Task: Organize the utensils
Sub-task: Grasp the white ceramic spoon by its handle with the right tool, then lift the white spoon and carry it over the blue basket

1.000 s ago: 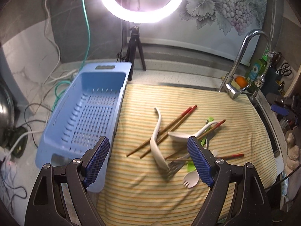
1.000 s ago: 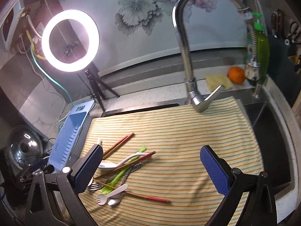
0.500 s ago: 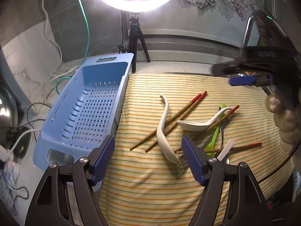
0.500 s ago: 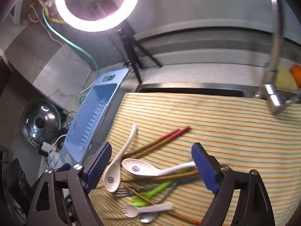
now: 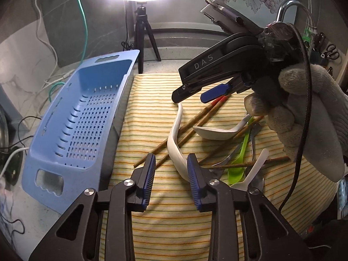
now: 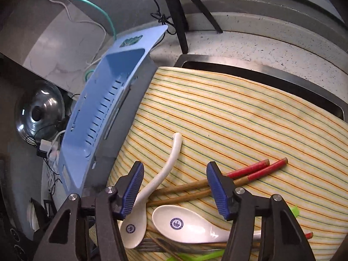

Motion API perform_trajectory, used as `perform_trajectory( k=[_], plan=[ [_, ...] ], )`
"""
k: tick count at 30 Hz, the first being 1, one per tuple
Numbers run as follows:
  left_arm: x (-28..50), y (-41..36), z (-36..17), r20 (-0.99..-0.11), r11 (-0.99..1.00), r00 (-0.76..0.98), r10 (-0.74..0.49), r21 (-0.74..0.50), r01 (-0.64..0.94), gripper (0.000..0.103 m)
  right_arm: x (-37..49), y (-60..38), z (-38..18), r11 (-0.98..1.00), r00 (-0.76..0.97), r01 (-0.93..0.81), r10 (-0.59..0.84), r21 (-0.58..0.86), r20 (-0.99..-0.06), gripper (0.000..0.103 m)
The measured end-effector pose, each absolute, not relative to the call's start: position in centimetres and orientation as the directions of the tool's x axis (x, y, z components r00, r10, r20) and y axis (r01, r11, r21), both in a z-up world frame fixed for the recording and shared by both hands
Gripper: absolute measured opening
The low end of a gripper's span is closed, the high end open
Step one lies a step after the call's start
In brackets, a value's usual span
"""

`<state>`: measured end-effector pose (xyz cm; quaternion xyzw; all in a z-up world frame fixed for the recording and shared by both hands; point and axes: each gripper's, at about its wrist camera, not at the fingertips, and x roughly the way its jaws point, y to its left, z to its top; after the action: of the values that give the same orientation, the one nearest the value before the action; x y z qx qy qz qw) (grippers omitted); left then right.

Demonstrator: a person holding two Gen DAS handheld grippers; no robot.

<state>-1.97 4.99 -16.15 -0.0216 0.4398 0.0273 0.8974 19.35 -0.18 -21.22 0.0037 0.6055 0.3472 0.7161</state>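
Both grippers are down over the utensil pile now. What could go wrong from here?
Both grippers crowd one spot: the right gripper hangs over the handle of the white spoon whose bowl the left gripper straddles, so they might collide or pull against each other. The chopsticks pass under that spoon; lifting it could drag them. Both jaws have just been closing, pads not yet pressing.

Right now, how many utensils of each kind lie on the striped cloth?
China spoons: 2
Chopsticks: 4
Metal pieces: 2
Green plastic piece: 1
White plastic fork: 1
Total: 10
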Motion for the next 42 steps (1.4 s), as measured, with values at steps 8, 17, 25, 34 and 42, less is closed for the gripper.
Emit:
perform_trajectory(
  k=[8,17,25,34,42],
  plan=[
    [-1.3,4.2,-16.8,-0.804,0.999,0.595,0.02,-0.002,-0.037,0.027,19.9,0.4,-22.4,0.764,-0.012,-0.471,0.495,0.441,-0.869,0.048],
    [-1.3,5.1,-17.5,-0.814,0.999,0.58,0.024,-0.009,-0.054,0.017,19.9,1.6,-22.7,0.754,-0.027,-0.478,0.5,0.451,-0.866,0.04],
    [-1.0,5.7,-18.1,-0.829,0.996,0.557,0.05,0.003,-0.084,0.017,19.9,2.2,-23.0,0.74,-0.045,-0.473,0.521,0.478,-0.852,0.028],
    [-0.6,6.7,-18.0,-0.832,0.994,0.55,0.067,0.007,-0.111,0.017,19.6,1.6,-22.5,0.722,-0.069,-0.449,0.559,0.526,-0.826,0.017],
    [-1.2,7.3,-17.4,-0.832,0.993,0.554,0.03,-0.036,-0.108,0.029,19.4,1.9,-21.9,0.732,-0.057,-0.448,0.55,0.513,-0.833,0.015]
  ],
)
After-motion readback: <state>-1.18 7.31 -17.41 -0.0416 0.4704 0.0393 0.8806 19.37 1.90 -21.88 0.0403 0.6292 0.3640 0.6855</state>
